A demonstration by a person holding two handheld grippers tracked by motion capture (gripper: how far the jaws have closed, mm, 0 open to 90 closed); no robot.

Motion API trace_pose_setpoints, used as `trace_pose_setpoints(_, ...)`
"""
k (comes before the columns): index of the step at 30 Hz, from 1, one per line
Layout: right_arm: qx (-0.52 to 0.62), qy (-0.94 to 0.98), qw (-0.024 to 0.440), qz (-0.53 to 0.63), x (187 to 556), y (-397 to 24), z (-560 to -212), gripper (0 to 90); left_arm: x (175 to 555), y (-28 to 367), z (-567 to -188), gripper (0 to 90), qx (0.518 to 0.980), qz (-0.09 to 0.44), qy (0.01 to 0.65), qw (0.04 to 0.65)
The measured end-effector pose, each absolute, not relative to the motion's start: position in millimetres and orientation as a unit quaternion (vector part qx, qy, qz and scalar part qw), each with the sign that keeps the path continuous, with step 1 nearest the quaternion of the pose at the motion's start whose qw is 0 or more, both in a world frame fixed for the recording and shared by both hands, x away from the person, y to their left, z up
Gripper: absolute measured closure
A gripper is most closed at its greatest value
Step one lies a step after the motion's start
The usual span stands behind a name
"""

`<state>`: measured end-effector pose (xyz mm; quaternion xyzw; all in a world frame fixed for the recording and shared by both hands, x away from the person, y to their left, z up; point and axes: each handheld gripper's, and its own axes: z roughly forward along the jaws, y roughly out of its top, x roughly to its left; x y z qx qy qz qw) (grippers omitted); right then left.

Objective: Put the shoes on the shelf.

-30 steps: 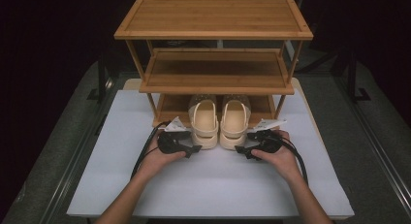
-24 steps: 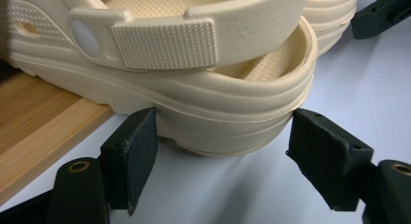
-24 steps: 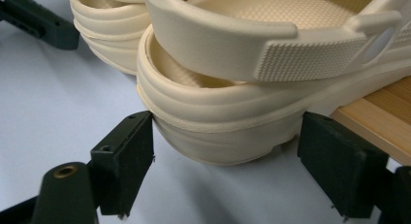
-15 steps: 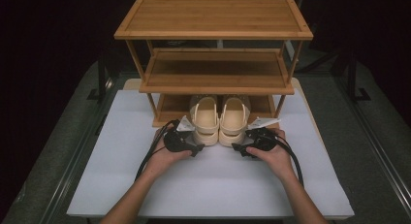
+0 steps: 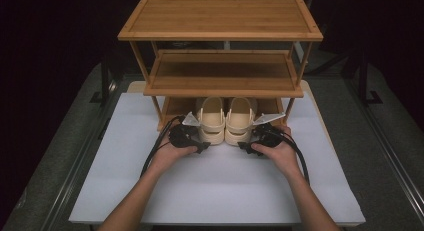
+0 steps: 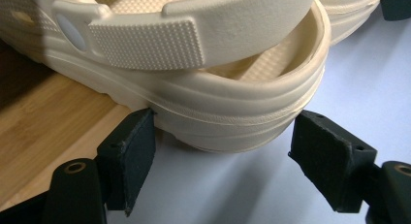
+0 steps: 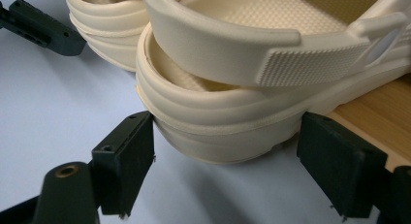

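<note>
Currently, no brand, label or legible writing is visible on any item.

Left hand (image 5: 172, 152): enters from the lower left of the high view, forearm angled up toward frame centre, palm over the left gripper (image 5: 201, 146). The gripper points toward frame centre, at the heel of the left clog (image 5: 211, 119).

Right hand (image 5: 277, 151): enters from the lower right, mirroring the left, palm over the right gripper (image 5: 244, 145). The gripper points at the heel of the right clog (image 5: 240, 119).

Jaws, left gripper (image 6: 223, 151): spread wide, one on each side of the clog (image 6: 208, 88) heel. The left-of-frame jaw touches or nearly touches the sole edge; the right-of-frame jaw stands clear of it. No pinch is seen.

Jaws, right gripper (image 7: 225, 156): spread wide around the heel of its clog (image 7: 252, 83). The left-of-frame jaw sits at the sole edge; the right-of-frame jaw lies just beside the sole. No pinch is seen.

Clog position: both cream clogs stand side by side at frame centre of the high view, toes under the lowest shelf of the rack (image 5: 220, 21), heels projecting onto the white table (image 5: 225, 186). Heel straps lie across the openings.
</note>
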<state>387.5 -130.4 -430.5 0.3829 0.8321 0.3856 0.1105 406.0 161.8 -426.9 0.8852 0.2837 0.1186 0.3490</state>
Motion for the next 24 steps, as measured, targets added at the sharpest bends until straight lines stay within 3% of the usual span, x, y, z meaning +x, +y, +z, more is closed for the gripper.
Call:
trace_pose_setpoints(16,0.390,0.831,0.118,0.378,422.4,-125.7,-429.9,21.1,440.7,161.3,-427.0,27.8,0.883,0.121,0.294,0.346)
trace_pose_setpoints(24,0.390,0.830,0.156,0.367,438.2,-118.1,-431.9,22.0,454.7,155.5,-430.5,30.0,0.875,0.142,0.314,0.339)
